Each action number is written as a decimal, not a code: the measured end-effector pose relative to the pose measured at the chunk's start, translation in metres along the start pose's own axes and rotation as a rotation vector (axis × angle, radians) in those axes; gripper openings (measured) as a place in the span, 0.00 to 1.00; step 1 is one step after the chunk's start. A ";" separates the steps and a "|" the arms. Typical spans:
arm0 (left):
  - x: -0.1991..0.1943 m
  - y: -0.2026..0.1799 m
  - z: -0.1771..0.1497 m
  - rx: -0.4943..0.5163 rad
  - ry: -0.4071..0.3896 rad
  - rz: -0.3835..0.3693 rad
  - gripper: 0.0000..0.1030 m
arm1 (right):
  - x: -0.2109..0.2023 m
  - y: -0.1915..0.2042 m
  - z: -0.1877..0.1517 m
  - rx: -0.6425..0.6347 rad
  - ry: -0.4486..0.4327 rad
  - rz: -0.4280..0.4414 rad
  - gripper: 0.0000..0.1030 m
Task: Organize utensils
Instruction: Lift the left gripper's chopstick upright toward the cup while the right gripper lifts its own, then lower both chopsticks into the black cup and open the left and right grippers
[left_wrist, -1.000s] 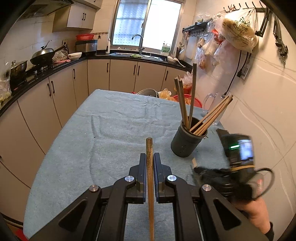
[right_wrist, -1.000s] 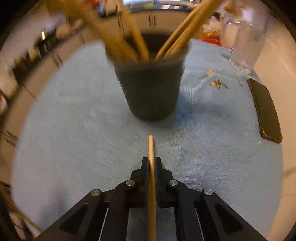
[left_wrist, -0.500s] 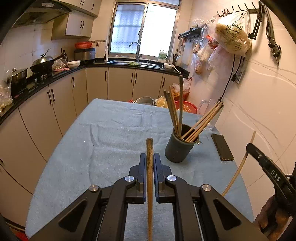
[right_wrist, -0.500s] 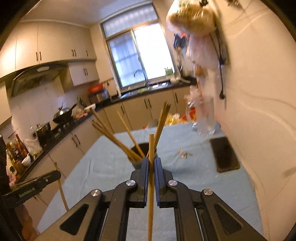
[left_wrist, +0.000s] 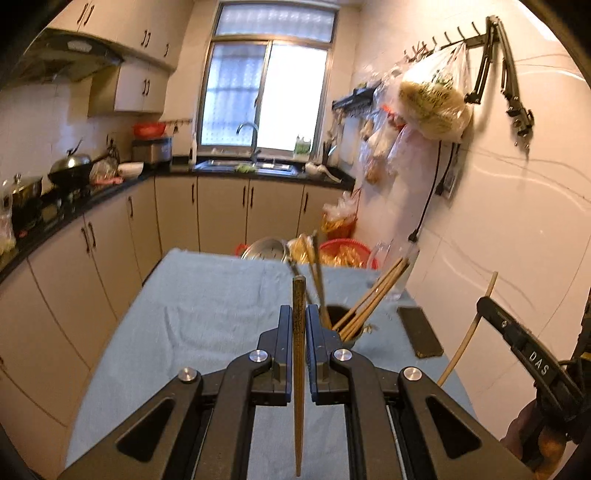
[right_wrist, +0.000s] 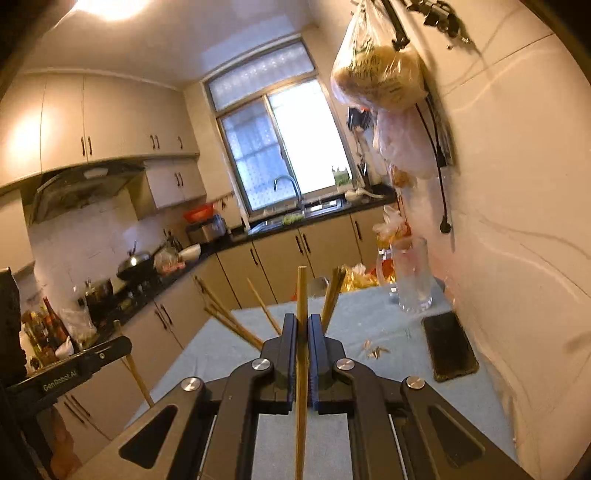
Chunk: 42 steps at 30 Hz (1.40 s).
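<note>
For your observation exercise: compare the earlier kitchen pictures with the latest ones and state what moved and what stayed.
The right gripper rose from low beside the dark holder to well above the table, carrying its pale chopstick. The left gripper lifted slightly. Both jaws stayed clamped, the left on a dark chopstick; holder and phone stayed put.

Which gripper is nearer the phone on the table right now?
Right gripper, probably: the phone lies just right of its fingers. The left gripper sits farther left, with the chopstick holder between.
</note>
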<state>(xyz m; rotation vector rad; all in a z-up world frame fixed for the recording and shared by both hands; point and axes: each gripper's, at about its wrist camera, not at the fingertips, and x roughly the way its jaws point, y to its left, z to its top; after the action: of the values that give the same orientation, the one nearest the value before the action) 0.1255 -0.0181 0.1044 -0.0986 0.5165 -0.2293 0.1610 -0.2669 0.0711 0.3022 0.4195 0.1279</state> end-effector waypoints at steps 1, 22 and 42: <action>0.001 -0.003 0.006 0.006 -0.015 -0.005 0.07 | 0.000 0.001 0.004 0.003 -0.005 0.006 0.07; 0.030 -0.038 0.082 0.039 -0.161 -0.041 0.07 | 0.027 0.023 0.069 -0.027 -0.188 0.040 0.07; 0.072 -0.032 0.093 -0.020 -0.252 -0.067 0.07 | 0.090 0.016 0.074 -0.022 -0.239 0.032 0.07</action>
<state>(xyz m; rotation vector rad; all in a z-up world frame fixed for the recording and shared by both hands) 0.2267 -0.0632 0.1551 -0.1624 0.2653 -0.2726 0.2728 -0.2545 0.1067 0.2983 0.1765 0.1262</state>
